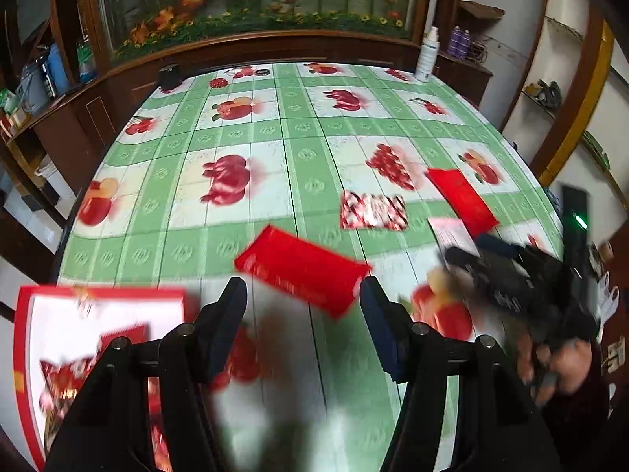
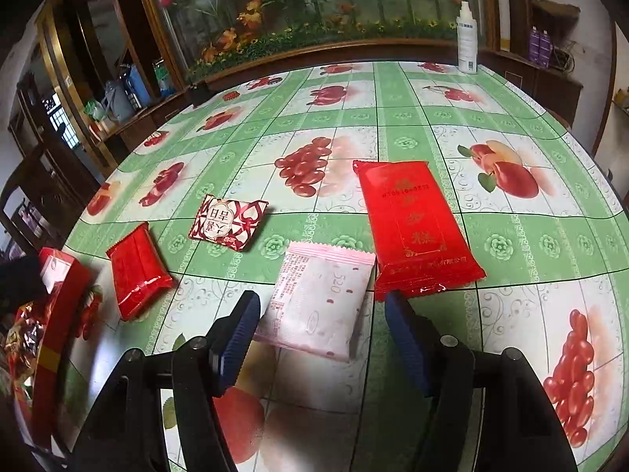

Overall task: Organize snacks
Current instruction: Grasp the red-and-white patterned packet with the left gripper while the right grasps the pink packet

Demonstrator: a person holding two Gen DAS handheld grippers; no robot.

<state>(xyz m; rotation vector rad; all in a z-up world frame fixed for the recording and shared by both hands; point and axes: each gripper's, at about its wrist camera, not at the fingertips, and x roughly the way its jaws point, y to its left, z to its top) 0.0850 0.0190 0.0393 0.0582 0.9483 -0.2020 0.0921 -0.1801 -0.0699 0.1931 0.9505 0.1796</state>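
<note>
Four snack packets lie on the green fruit-print tablecloth (image 2: 397,94). A pink packet (image 2: 314,303) lies just ahead of my open, empty right gripper (image 2: 322,314). A long red packet (image 2: 416,228) lies to its right, a small red packet (image 2: 135,271) to its left, and a red-and-white patterned packet (image 2: 226,222) behind. In the left wrist view my left gripper (image 1: 302,299) is open and empty over the table, just short of the small red packet (image 1: 302,271). A red-rimmed box (image 1: 59,338) with wrapped snacks sits at the left; it also shows in the right wrist view (image 2: 59,306).
A white spray bottle (image 2: 467,39) stands at the far table edge. A small dark box (image 1: 170,76) sits at the far left edge. A wooden cabinet with a flower panel runs behind the table. The right gripper and hand (image 1: 523,287) show at the right of the left view.
</note>
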